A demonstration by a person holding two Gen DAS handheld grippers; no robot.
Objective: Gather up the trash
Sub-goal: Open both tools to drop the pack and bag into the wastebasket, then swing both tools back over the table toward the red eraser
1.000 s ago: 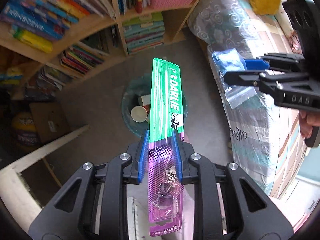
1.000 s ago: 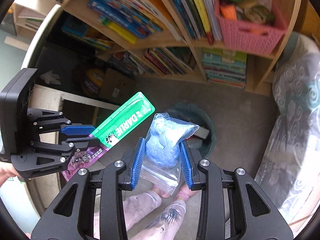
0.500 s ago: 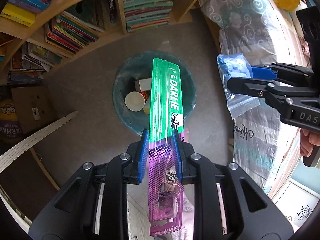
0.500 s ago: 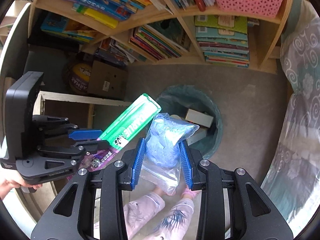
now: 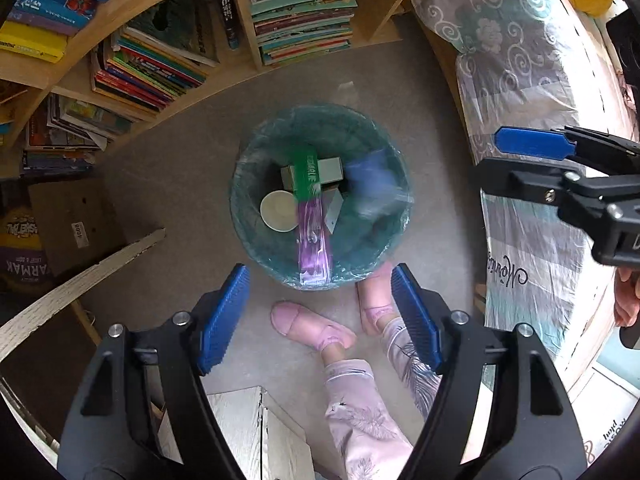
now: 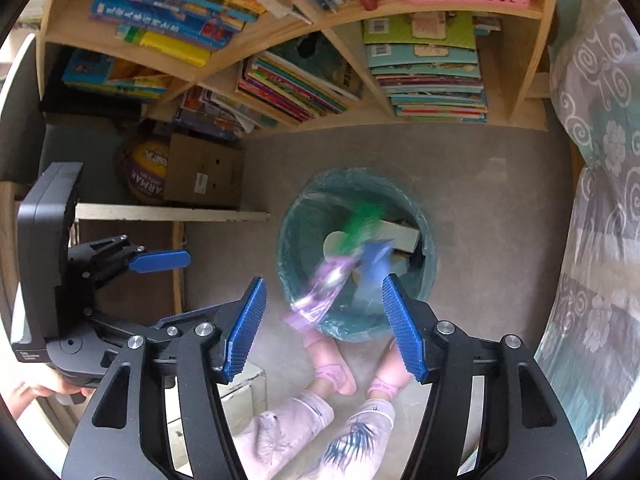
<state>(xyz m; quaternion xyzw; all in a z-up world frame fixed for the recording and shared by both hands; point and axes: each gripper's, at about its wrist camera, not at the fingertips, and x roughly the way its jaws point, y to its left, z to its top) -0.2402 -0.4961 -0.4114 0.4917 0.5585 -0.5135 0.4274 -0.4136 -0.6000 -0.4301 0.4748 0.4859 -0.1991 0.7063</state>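
Both grippers hang over a round bin lined with a teal bag (image 5: 256, 240) (image 6: 292, 280) on the floor. My left gripper (image 5: 320, 312) has its jaws opening and holds nothing. The green and purple toothbrush pack (image 5: 312, 216) (image 6: 332, 276) has left it and is dropping into the bin. My right gripper (image 6: 324, 324) also has its jaws opening, empty; seen from the left wrist its fingers (image 5: 528, 144) are at the right. The clear bag with blue stuff (image 5: 372, 188) (image 6: 376, 264) falls blurred into the bin, beside a paper cup (image 5: 278, 212) and small boxes.
A wooden bookshelf (image 6: 400, 60) full of books stands behind the bin. A bed with a patterned cover (image 5: 520, 120) lies to the right. A cardboard box (image 6: 200, 172) and a ball (image 6: 148, 172) sit at the left. A person's feet in pink socks (image 5: 312, 324) stand just before the bin.
Both grippers sank toward the bin and opened. The toothbrush pack left the left gripper and the blue bag left the right; both now fall into the bin.
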